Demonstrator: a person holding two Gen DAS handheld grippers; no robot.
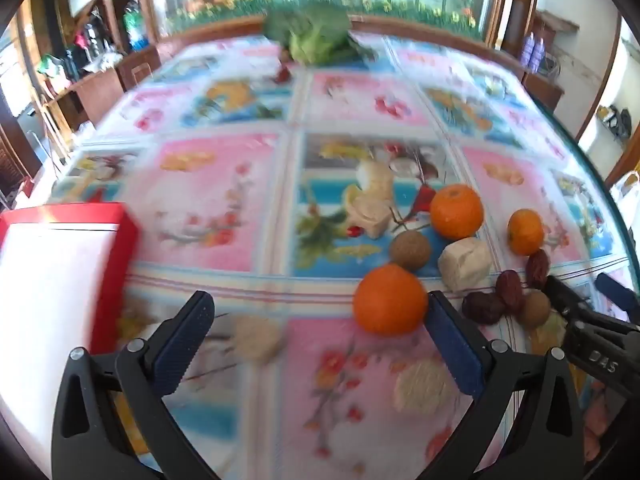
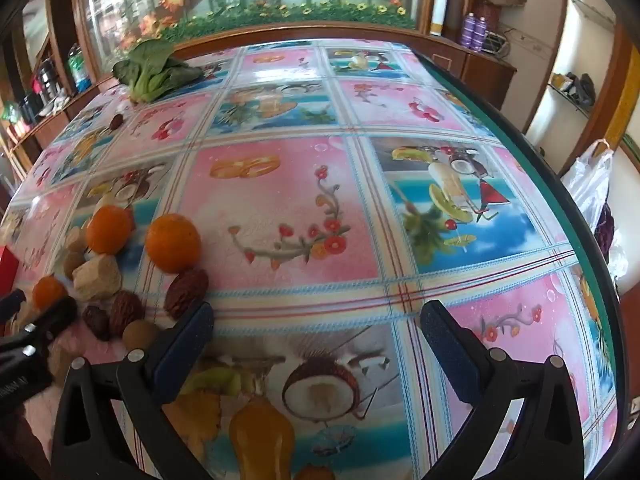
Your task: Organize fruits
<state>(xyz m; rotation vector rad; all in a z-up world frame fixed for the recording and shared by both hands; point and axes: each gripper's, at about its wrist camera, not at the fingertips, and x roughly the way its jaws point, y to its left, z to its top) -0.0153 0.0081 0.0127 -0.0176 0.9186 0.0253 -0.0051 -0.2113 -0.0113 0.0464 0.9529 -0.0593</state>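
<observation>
Table (image 2: 360,240), covered by a glossy cloth printed with fruit and flower panels; landmark for all positions below.

Red box (image 1: 60,264) with white inner face, at the table's near left edge in the left wrist view.

Leafy green vegetable (image 2: 154,68), at the table's far side, well apart from the fruit cluster.

Left gripper (image 1: 320,332), tilted down over the table's near side, fingers spread wide with nothing between them; right finger just beside the nearest orange (image 1: 390,300), contact not certain.

Right gripper (image 2: 316,332), also tilted down over the table, fingers equally far apart, only bare cloth between them.

Fruit cluster, on the table between the two grippers: three oranges in all, the second (image 1: 457,211) and the third (image 1: 525,232) farther in from the near edge.

Pale beige chunk (image 1: 464,264), on the table among the oranges.

Three dark red dates (image 1: 510,290), grouped on the table just nearer than the third orange.

Two small round brown fruits, one (image 1: 410,250) between the oranges, one (image 1: 534,309) touching the dates.

Lone dark date (image 2: 116,121), on the table near the leafy vegetable.
</observation>
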